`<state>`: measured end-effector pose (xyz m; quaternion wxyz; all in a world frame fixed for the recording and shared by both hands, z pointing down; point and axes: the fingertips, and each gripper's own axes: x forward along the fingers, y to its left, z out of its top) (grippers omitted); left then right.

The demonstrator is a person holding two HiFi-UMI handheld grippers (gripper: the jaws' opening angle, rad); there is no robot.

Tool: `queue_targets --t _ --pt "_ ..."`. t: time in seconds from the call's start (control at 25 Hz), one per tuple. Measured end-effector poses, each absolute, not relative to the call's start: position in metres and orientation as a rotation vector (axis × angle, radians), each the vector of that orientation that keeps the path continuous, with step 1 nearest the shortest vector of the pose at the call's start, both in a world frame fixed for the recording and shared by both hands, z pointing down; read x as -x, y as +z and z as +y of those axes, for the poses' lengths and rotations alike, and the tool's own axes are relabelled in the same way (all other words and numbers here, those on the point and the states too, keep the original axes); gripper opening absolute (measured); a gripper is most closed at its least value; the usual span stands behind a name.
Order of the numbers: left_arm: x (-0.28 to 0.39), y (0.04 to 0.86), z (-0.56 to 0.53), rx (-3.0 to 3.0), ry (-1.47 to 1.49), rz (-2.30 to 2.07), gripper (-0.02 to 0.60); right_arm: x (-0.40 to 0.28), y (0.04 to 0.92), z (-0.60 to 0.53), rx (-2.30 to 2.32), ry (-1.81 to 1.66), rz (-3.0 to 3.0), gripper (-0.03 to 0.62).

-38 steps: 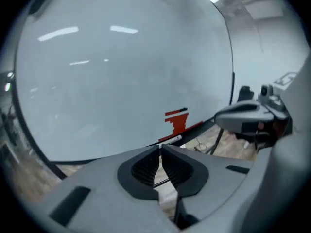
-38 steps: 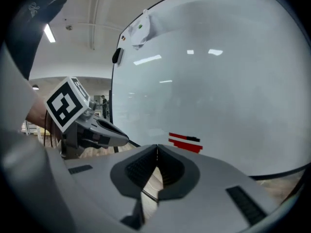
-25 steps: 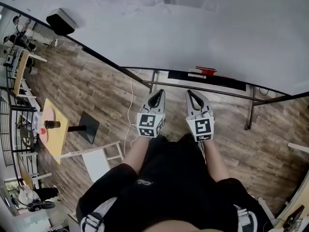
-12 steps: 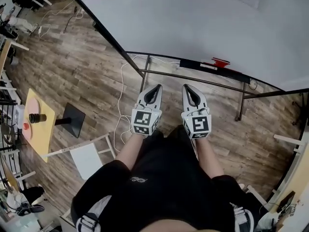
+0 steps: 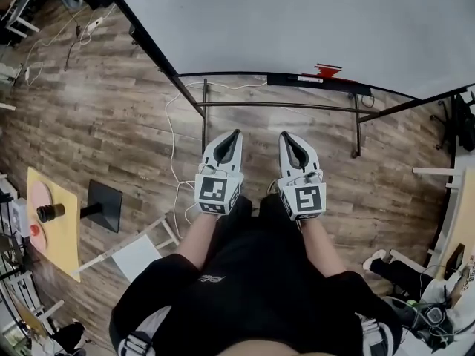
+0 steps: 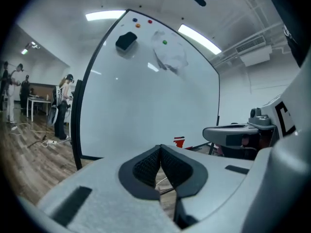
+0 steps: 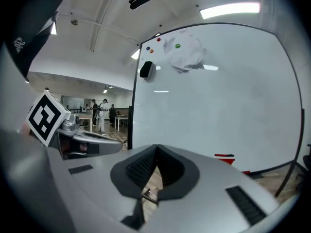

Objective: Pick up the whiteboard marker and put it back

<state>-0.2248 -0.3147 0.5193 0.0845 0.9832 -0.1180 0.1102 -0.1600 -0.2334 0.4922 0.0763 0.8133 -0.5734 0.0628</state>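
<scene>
1. Square up to the whiteboard (image 5: 297, 21) first; close in on the tray (image 5: 280, 78) fixed along its bottom edge
2. Carry the left gripper (image 5: 231, 135) and right gripper (image 5: 288, 136) forward level and side by side; both pinched fully closed on nothing, well short of the tray; spread one pair of jaws wide before reaching in
3. Aim for the whiteboard marker (image 5: 319, 73), probably the red-and-white piece about midway along the tray; judged to lie flat, long axis along the tray, parallel to the board's bottom edge; tip end too small to tell; pinch across the barrel near mid-length, jaws square to that axis
</scene>
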Motion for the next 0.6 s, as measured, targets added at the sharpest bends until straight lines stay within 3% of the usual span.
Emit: queue_targets --t 0.6 --pt "0.206 0.453 -0.29 -2.946 0.094 -0.425 0.006 0.146 0.425 -0.216 -2.5 0.022 -1.793 0.003"
